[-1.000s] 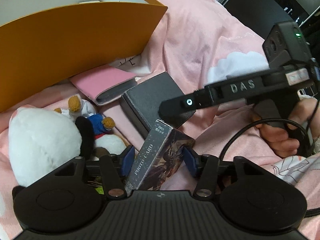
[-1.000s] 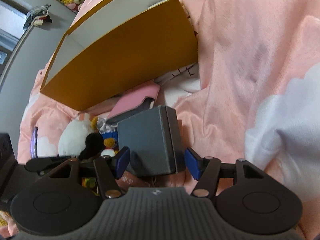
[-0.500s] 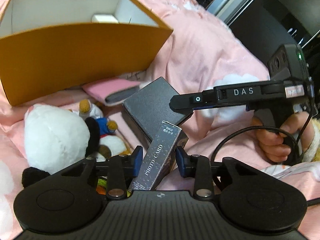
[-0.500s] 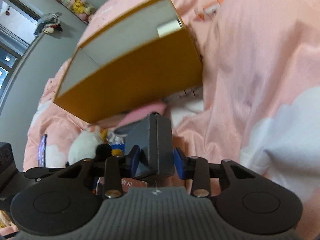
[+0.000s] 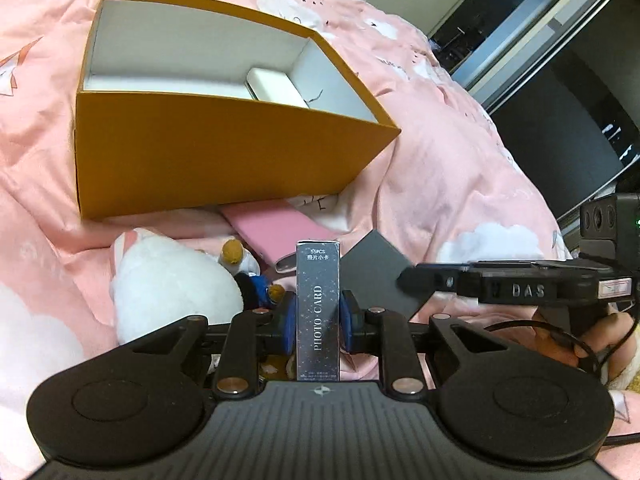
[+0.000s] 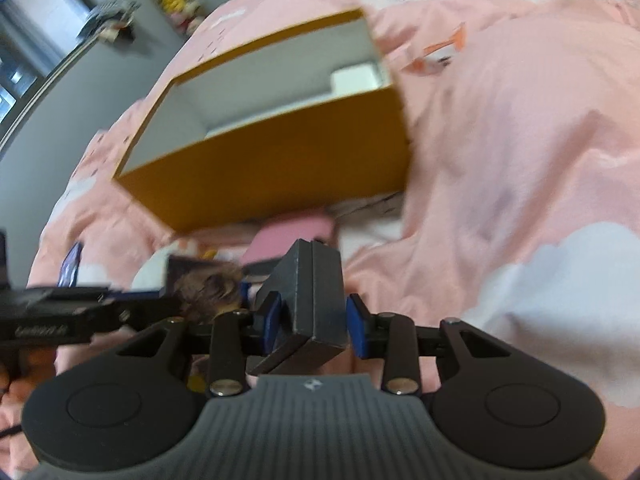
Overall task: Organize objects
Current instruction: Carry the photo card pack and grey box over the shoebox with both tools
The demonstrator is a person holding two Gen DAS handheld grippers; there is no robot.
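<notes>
Left wrist view: the left claw [image 5: 318,326], spread a second ago, is closing on the upright photo card box [image 5: 318,312] at lower centre. The right claw [image 6: 312,322] now pinches the dark grey box [image 6: 308,300], so both look ready for the orange box [image 5: 224,152] above.

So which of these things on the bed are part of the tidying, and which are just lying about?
In the job: photo card box in the left claw, dark grey box in the right claw, orange box.

Lying about: white plush toy, pink case, pink duvet.
</notes>
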